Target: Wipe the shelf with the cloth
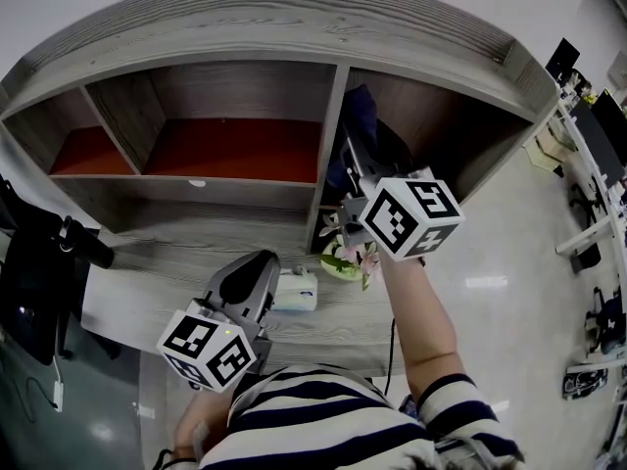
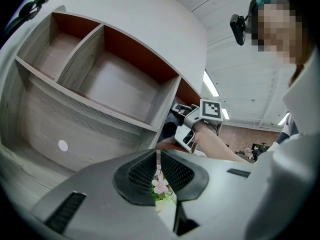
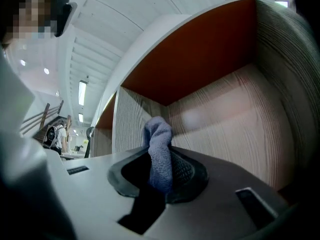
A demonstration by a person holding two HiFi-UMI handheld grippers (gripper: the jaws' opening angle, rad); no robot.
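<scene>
Blue terry, bunched into a thick upright roll, the cloth (image 3: 159, 144) stood out between the jaws of the right gripper (image 3: 160, 166), which were clamped on its lower part. Its long axis ran along the gripper's own reach, so the free rounded end pointed ahead into the right compartment (image 3: 235, 129) of the shelf (image 1: 235, 179). Grey-brown grained boards lay just beyond that end and to its right, with the red back panel (image 3: 200, 59) above. No view showed the fabric touching wood, so I judged the coming move to turn on pressing that end forward and sideways onto the nearest board. The weave looked soft and dry, folded over on itself at the top.

From the head view the right gripper (image 1: 355, 164) was raised inside the opening, plainly the nearer tool to the work. The left gripper (image 2: 159, 171) hung low over the desk (image 1: 147, 262), well apart from the cloth. Its pads were drawn together with nothing held. Beyond them showed a small pot of pink flowers (image 1: 345, 258) beside a white box (image 1: 296, 290).
</scene>
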